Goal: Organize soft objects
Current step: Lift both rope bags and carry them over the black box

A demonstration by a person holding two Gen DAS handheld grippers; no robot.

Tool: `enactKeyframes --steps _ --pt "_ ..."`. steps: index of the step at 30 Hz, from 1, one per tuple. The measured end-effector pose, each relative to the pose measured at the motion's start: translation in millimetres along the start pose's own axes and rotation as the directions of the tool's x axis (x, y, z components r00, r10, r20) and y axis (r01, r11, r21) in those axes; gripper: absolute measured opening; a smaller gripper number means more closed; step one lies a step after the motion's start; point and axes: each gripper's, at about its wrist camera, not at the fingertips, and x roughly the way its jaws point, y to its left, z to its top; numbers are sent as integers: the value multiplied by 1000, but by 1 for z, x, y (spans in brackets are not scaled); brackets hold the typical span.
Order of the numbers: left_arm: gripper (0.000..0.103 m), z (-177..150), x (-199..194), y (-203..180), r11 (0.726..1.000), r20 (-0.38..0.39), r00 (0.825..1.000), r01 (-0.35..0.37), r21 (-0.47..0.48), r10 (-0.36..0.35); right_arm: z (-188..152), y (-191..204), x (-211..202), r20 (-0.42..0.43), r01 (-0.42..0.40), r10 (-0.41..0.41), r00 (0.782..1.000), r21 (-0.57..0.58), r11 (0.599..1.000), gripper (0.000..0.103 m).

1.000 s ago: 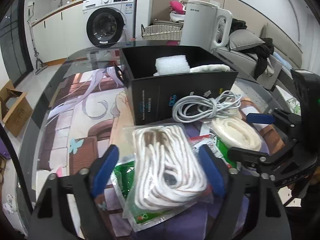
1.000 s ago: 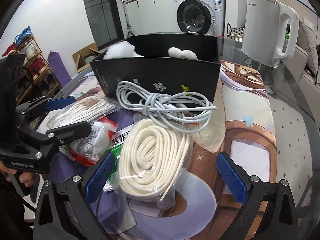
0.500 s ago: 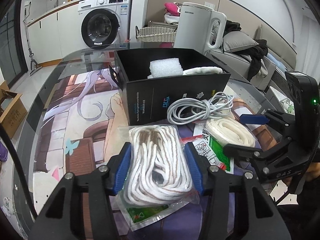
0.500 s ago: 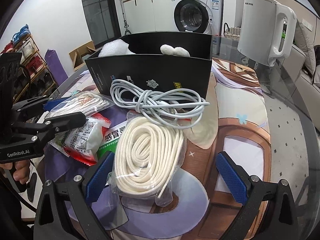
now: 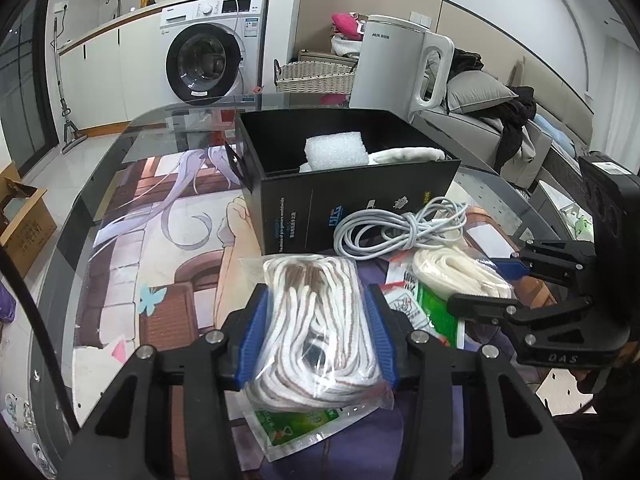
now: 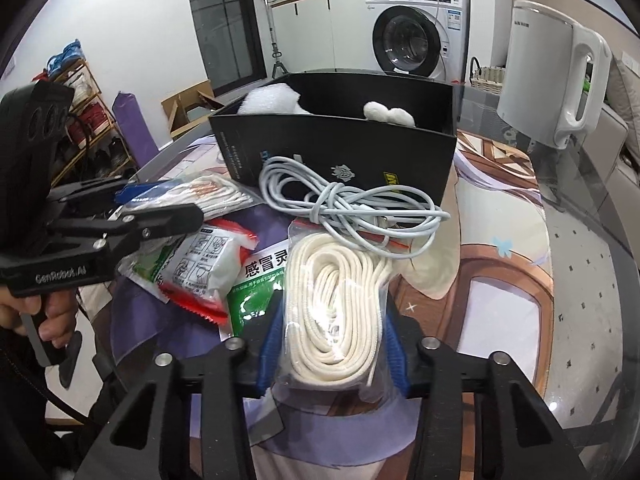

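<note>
At the bottom centre of the left wrist view, a bagged coil of white-and-brown rope [image 5: 316,328] lies on green packets, and the left gripper [image 5: 316,338] is closing on it, its blue pads already pressing the bag's two sides. In the lower centre of the right wrist view the right gripper [image 6: 332,344] is likewise closing on a bagged coil of cream rope [image 6: 336,312], pads against the bag. Above both, a tied white cable [image 6: 344,208] rests against the open black box [image 6: 332,148], which holds white foam [image 5: 336,152].

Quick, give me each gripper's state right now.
Left gripper: jaws closing, pressing on the bagged brown-flecked rope.
Right gripper: jaws closing, pressing on the bagged cream rope.
</note>
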Motion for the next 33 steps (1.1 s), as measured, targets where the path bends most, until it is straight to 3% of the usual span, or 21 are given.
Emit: enactKeyframes --steps 10,33 --pt "44 4 -9 1 1000 27 1000 4 3 -4 2 19 -17 26 -34 36 999 -80 996 39" --pt "43 18 -47 -5 1000 150 988 23 -10 -21 16 11 -63 173 -38 49 984 -66 997 39"
